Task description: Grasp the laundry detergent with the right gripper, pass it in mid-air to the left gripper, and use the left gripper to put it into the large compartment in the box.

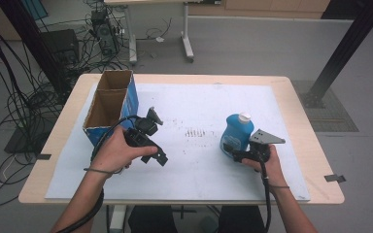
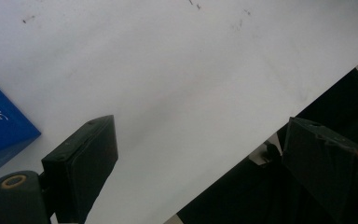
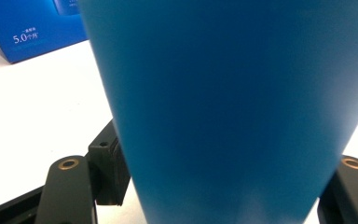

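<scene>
Two grippers are at work. At right of centre in the high view, the bottle [image 1: 237,133] stands upright on the table [image 1: 301,111], and the right gripper [image 1: 237,154] is clamped low on its body. A firm, level squeeze is wanted before lifting. The left gripper [image 1: 161,159], at lower left beside the box [image 1: 108,108], is held with fingers apart, empty.

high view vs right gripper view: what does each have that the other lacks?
High view alone: the whole table, the left tool open over the white sheet, the bottle's white cap, both hands.

Right gripper view alone: a close look at its own jaws set against the bottle's sides, and white print on the box.

Both: the blue bottle in the right tool, the blue open-topped box.
</scene>
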The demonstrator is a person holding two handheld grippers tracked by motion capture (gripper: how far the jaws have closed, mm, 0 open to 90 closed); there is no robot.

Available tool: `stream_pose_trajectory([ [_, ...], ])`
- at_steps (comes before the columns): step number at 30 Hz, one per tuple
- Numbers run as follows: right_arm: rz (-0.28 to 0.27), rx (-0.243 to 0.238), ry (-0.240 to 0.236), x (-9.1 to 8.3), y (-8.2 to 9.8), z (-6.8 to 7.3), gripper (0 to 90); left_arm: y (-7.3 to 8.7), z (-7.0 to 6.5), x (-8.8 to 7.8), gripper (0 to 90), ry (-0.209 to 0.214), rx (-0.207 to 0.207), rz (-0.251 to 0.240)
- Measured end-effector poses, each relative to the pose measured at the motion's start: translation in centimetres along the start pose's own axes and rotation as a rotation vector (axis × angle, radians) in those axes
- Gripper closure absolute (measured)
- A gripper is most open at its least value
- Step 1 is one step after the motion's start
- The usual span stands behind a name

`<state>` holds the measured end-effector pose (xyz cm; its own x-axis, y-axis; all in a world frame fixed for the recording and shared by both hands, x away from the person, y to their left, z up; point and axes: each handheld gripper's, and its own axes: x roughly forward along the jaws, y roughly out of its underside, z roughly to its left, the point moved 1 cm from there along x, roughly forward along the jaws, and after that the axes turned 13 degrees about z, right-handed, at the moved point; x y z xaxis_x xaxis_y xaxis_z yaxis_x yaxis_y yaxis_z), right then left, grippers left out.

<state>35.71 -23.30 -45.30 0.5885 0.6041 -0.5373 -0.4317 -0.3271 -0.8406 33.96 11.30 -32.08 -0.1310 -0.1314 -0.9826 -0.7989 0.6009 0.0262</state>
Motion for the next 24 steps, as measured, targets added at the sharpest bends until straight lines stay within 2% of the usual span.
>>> stream_pose_trajectory([
  [9, -0.005, 0.002, 0.019, -0.04, 0.02, -0.07, 38.9, -0.01, 0.02, -0.12, 10.7, -0.001, 0.004, -0.005],
  [24, -0.009, -0.011, 0.024, -0.05, 0.05, -0.05, 39.8, 0.0, 0.01, -0.04, 10.7, 0.0, 0.001, -0.003],
])
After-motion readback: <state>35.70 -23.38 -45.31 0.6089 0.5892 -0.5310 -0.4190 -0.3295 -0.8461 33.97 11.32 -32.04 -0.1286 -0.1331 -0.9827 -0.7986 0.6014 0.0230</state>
